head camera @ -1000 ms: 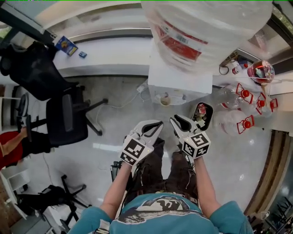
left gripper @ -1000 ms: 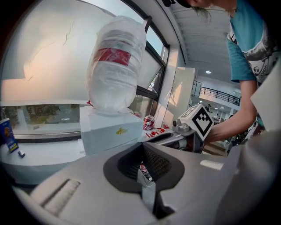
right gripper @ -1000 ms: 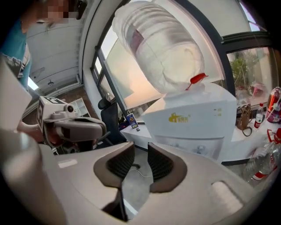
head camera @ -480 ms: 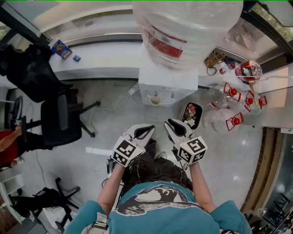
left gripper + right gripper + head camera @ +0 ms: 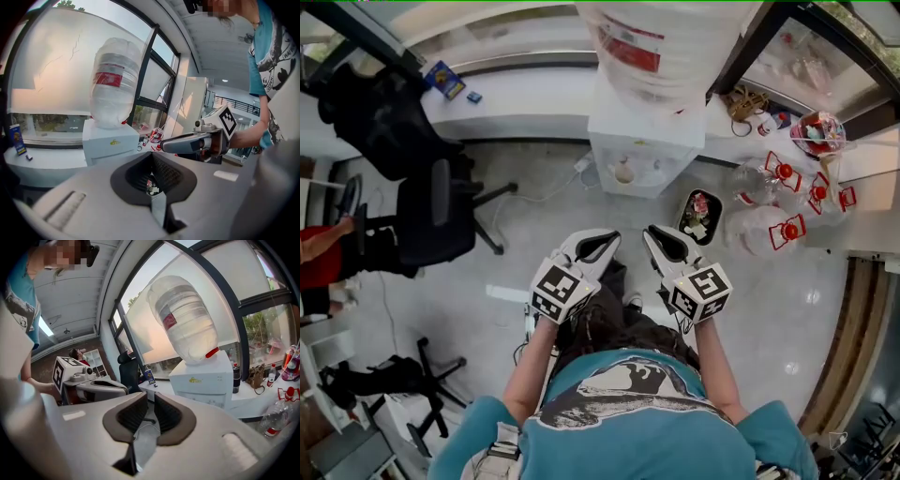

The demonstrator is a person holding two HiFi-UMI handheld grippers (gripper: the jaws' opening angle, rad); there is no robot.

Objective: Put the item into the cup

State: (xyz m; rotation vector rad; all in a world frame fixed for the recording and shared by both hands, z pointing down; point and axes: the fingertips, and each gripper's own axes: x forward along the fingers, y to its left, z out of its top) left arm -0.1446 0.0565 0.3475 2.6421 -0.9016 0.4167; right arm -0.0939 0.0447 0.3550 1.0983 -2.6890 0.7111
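Left tongs point(image 5: 612, 237): clenched, empty. Right tongs point(image 5: 651, 232): slightly parted, just closing, empty. I feared a wasted approach: no item gripped, cup unlocated.

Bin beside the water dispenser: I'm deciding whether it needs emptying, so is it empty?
No, the head view shows the bin on the floor holding pink and white rubbish.
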